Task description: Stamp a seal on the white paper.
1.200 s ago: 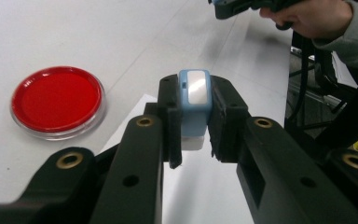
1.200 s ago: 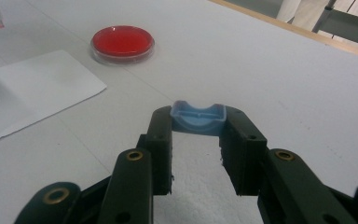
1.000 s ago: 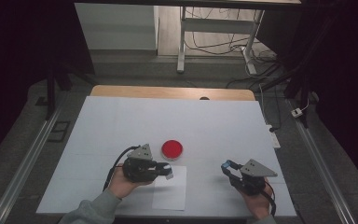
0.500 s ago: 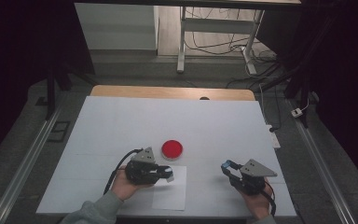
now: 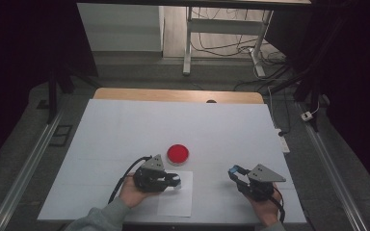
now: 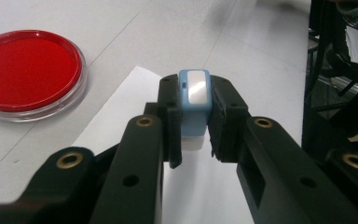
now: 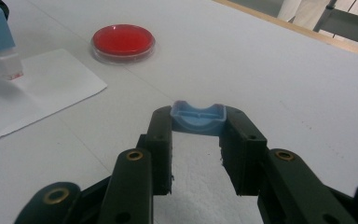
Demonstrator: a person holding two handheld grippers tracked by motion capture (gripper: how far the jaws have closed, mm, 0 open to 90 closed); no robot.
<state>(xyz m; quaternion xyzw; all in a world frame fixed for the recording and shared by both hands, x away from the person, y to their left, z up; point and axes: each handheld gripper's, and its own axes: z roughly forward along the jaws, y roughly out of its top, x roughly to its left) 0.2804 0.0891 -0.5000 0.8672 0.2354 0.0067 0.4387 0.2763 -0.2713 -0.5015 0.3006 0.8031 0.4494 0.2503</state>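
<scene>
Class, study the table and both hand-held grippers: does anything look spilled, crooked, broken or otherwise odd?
Nothing stands out. The left hand-held gripper grips a blue stamp over a flat white sheet; the right hand-held gripper holds a blue cap. The red ink pad sits level beside the sheet, with no spill on the table.

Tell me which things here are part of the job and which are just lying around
In the job:
left gripper, clamped on the blue stamp
right gripper, clamped on the blue cap
white paper
red ink pad

Lying about:
power strip
loose cables
</scene>
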